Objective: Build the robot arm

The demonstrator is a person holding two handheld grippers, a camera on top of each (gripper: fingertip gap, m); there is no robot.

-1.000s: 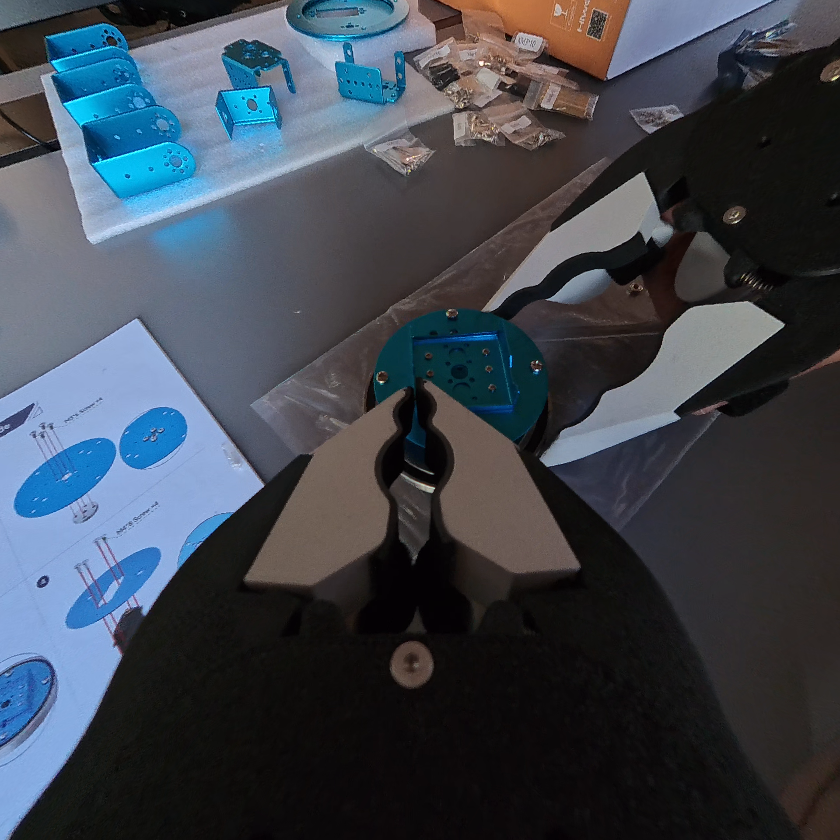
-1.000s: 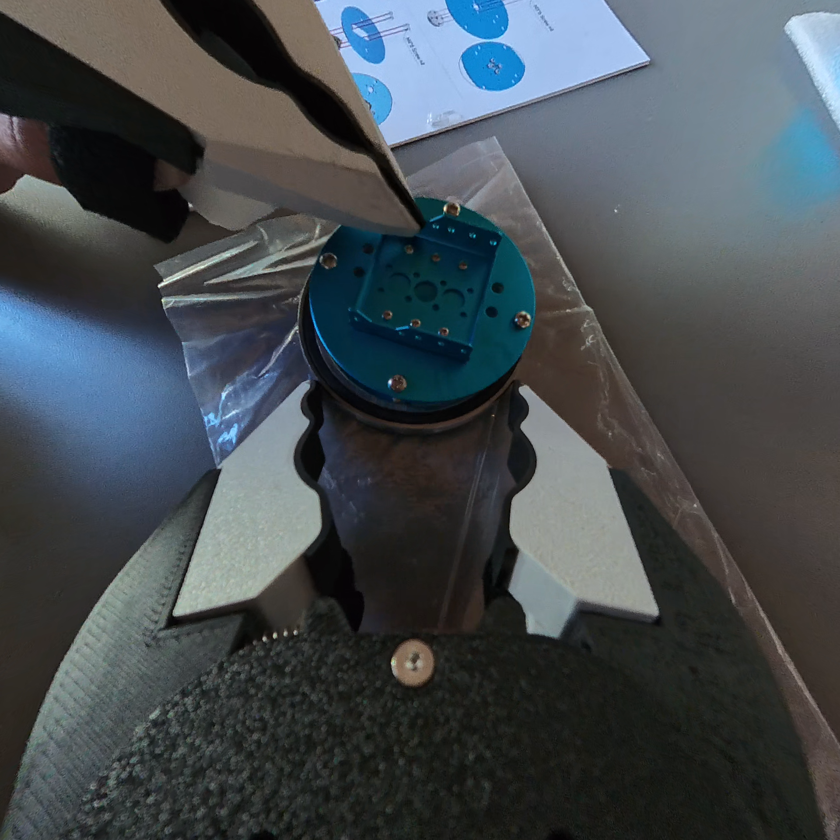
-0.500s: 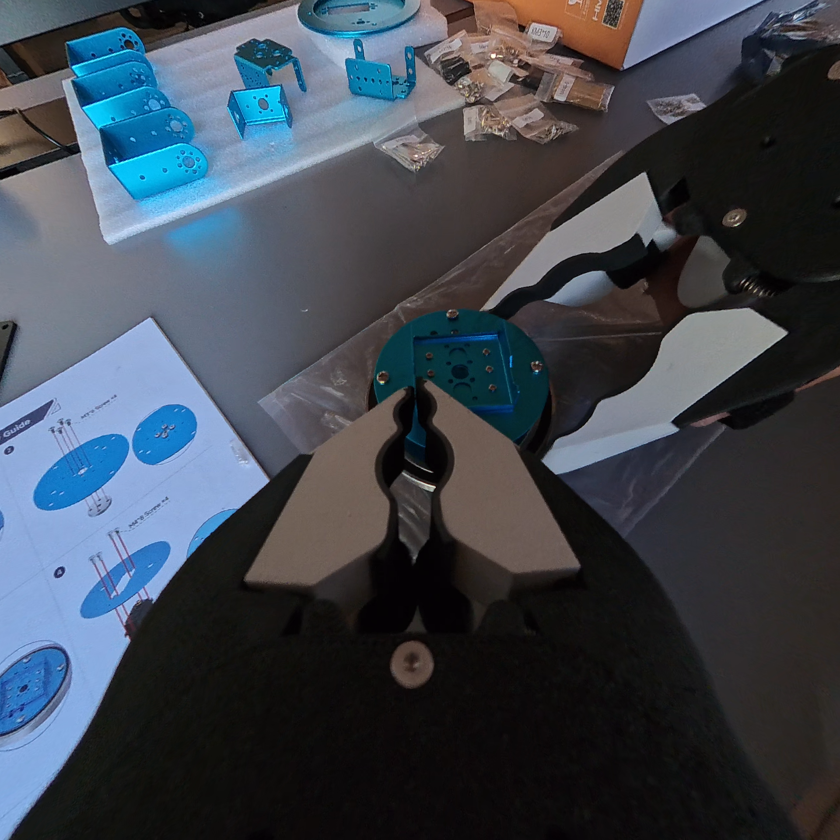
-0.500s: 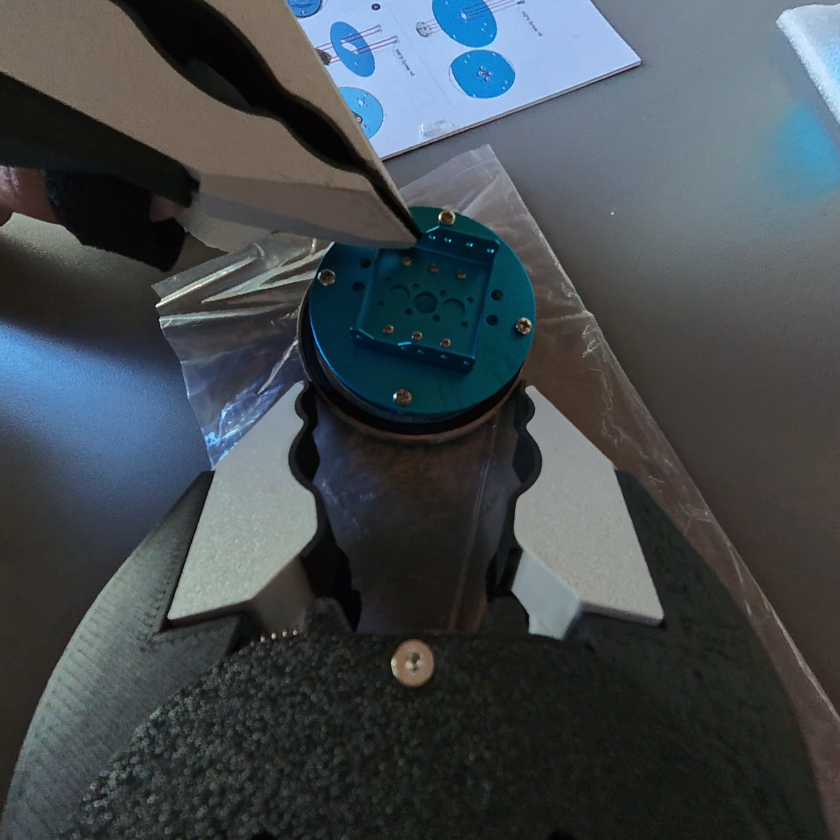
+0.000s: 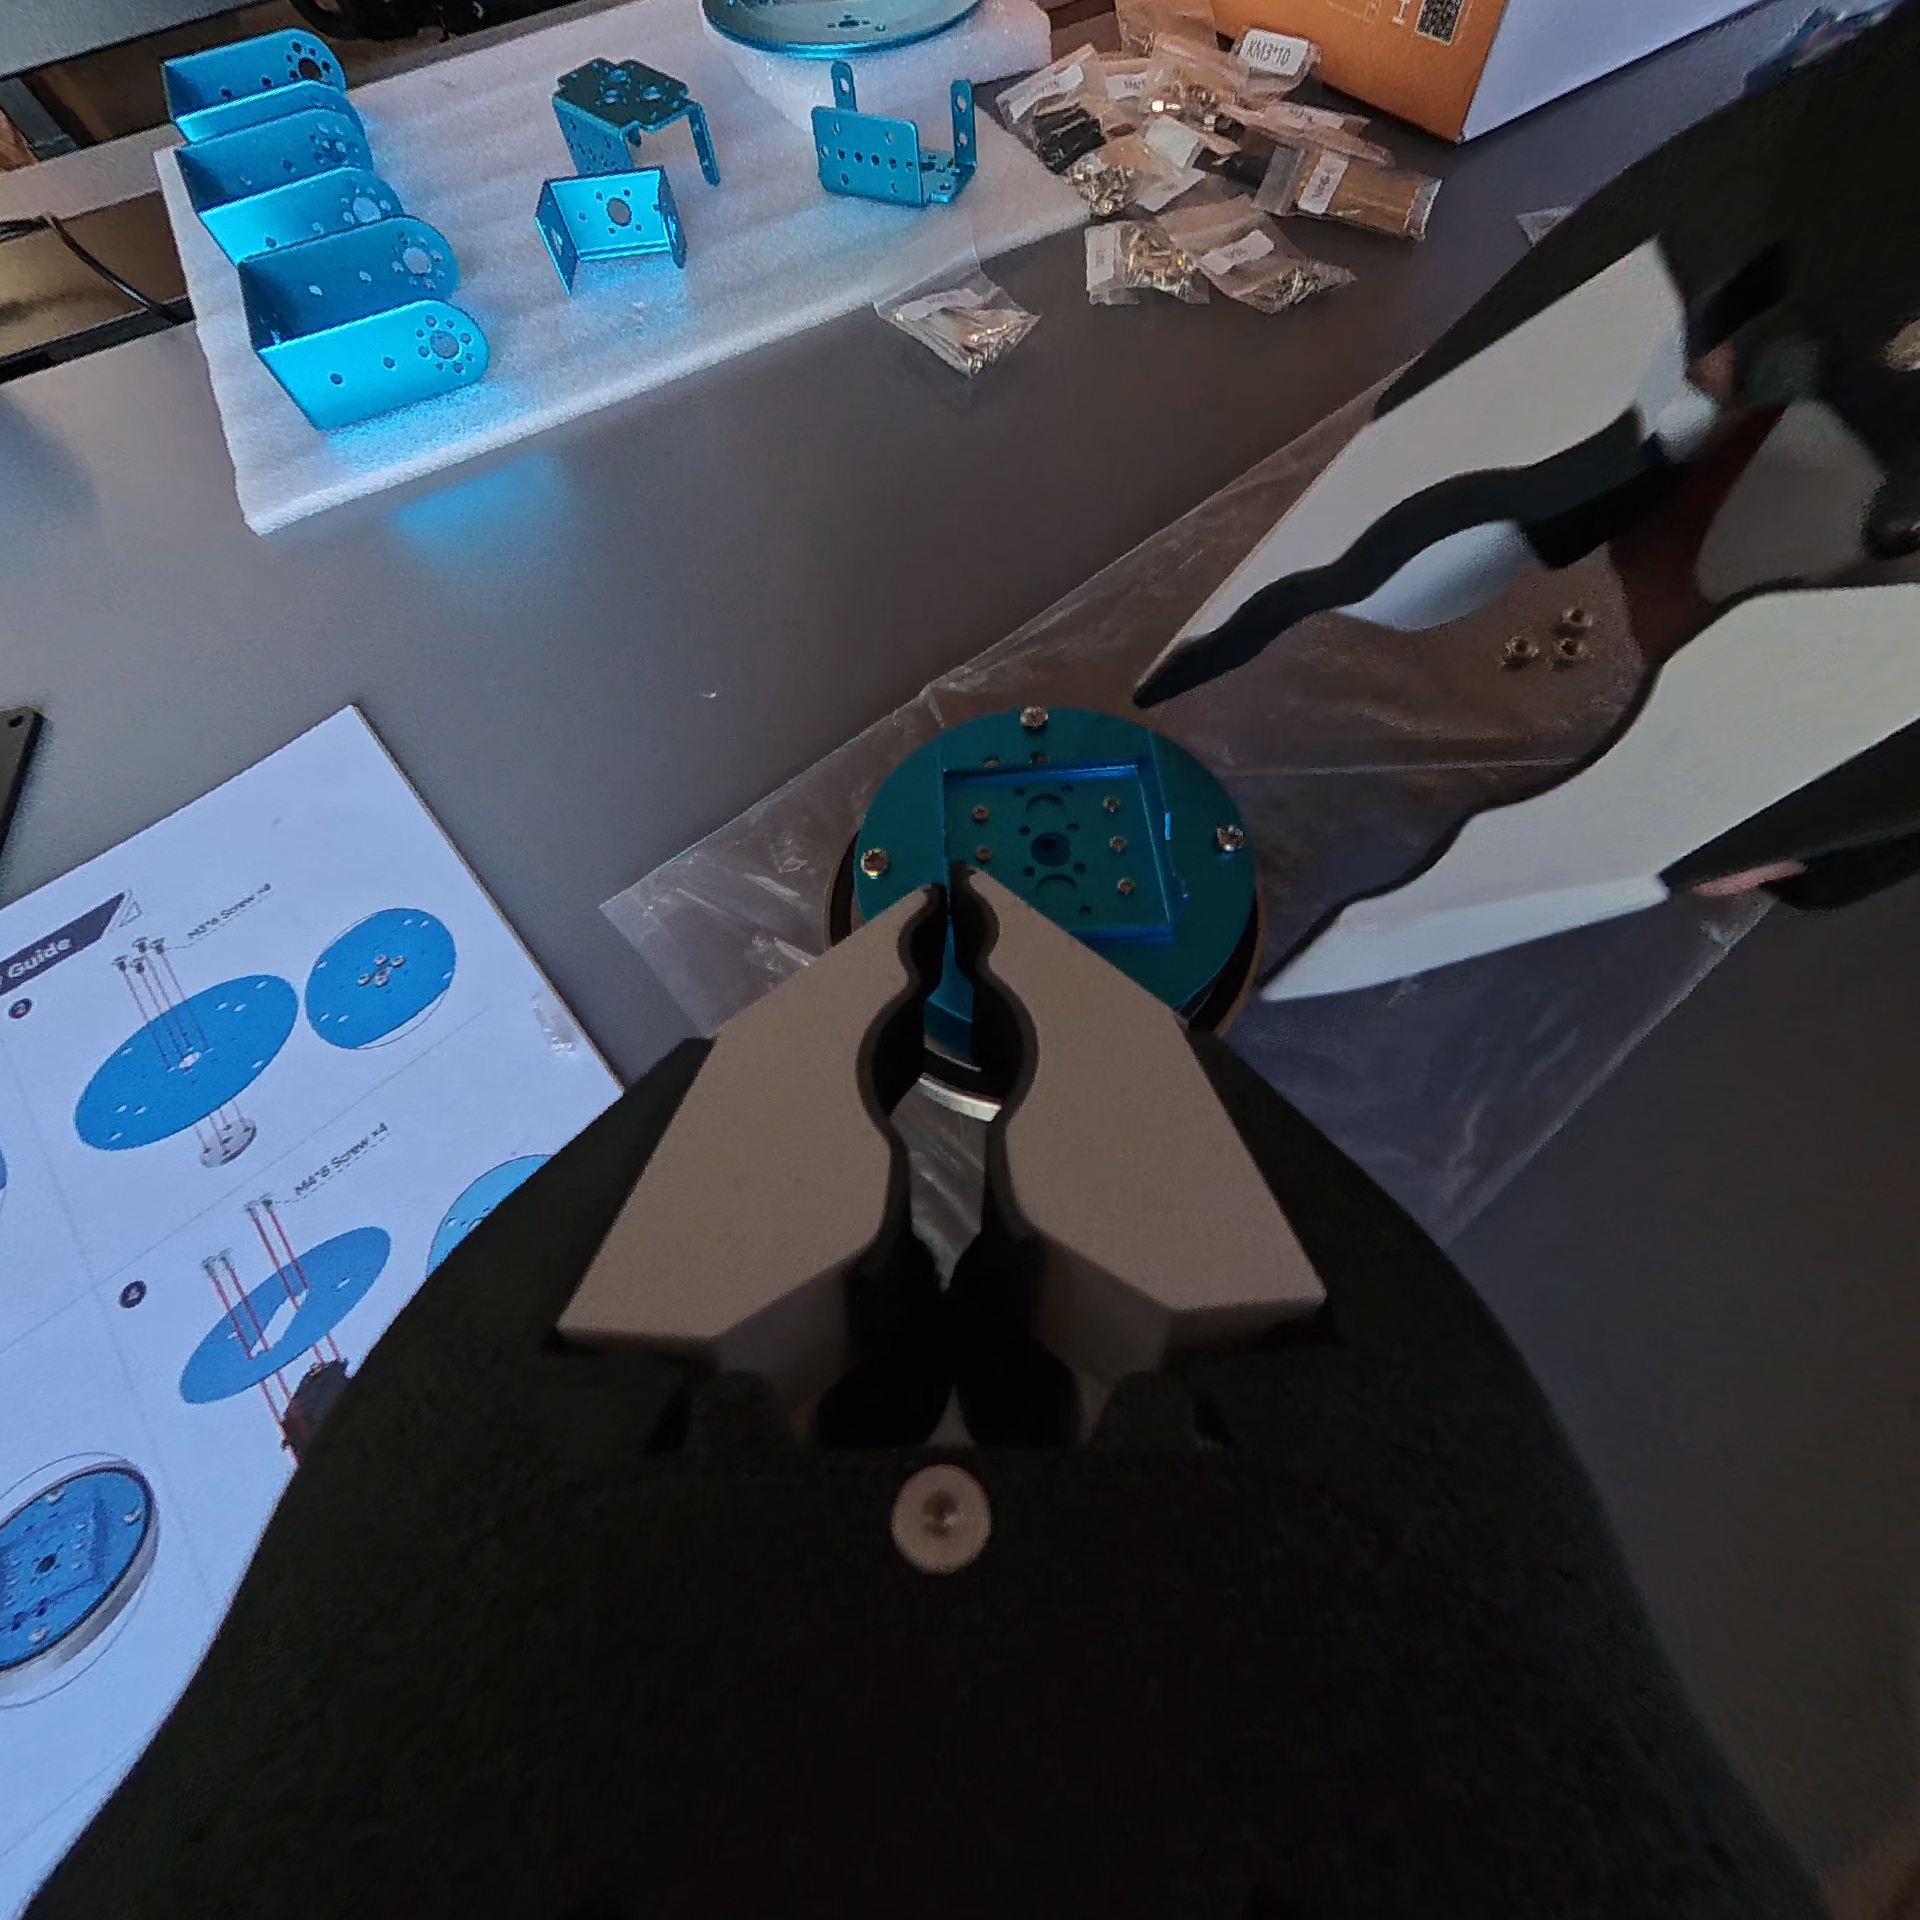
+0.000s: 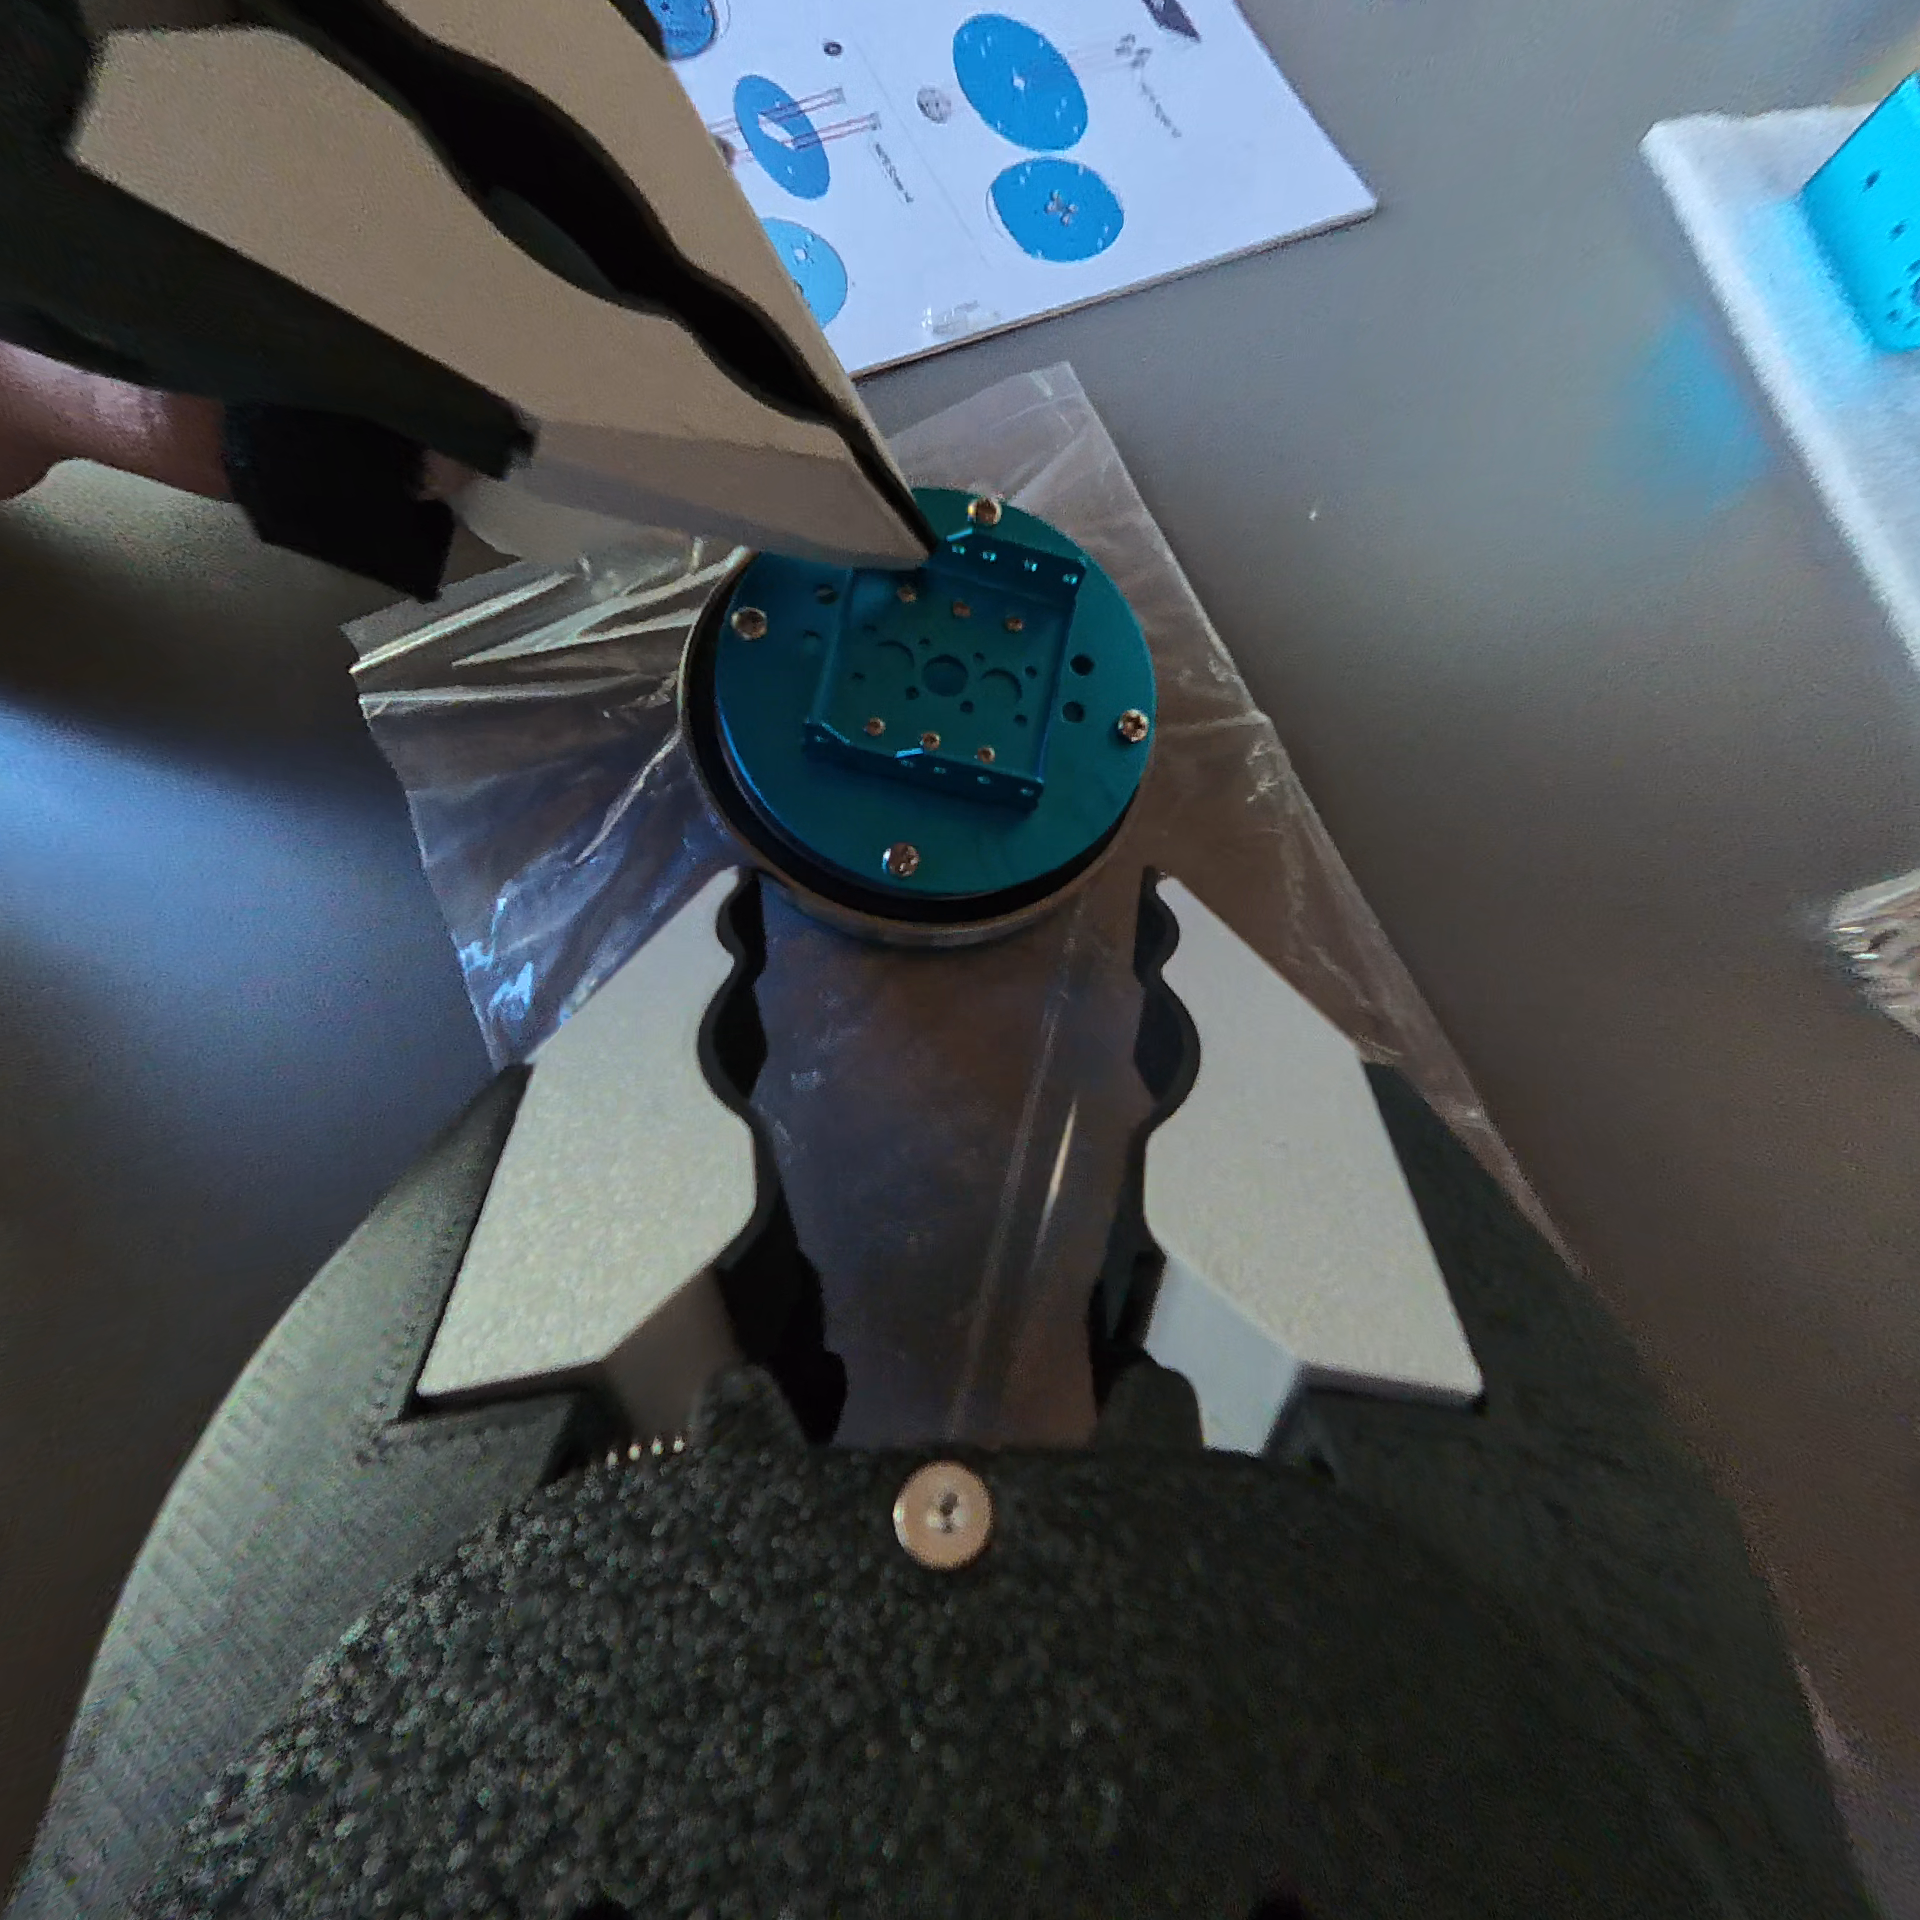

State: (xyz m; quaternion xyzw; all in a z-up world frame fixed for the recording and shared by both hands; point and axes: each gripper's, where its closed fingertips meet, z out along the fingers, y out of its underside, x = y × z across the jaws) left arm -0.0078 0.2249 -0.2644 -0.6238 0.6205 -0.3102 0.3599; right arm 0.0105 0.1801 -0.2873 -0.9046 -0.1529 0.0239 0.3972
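Note:
A round teal disc (image 5: 904,810) with a square blue bracket (image 5: 1049,842) screwed on top sits on a clear plastic bag (image 5: 1403,727) on the grey table. My left gripper (image 5: 951,883) is shut, its tips pinching the near wall of the bracket; the right wrist view shows it (image 6: 920,551) at the bracket's (image 6: 945,675) far corner. My right gripper (image 6: 948,894) is open and empty, its fingertips (image 6: 1158,894) flanking the near rim of the disc (image 6: 790,748) without gripping it. It enters the left wrist view (image 5: 1205,844) from the right.
A printed guide sheet (image 5: 260,987) lies left of the disc. A white foam sheet (image 5: 623,343) at the back holds several blue brackets (image 5: 364,332). Small bags of screws (image 5: 1195,156) and an orange box (image 5: 1382,52) are at the back right. Loose nuts (image 5: 1548,639) lie in the bag. There is about 6 centimeters between the tips of the two grippers.
The left gripper stays shut on the bracket while its view swings slightly. The right gripper has drawn back a little from the disc and stays open.

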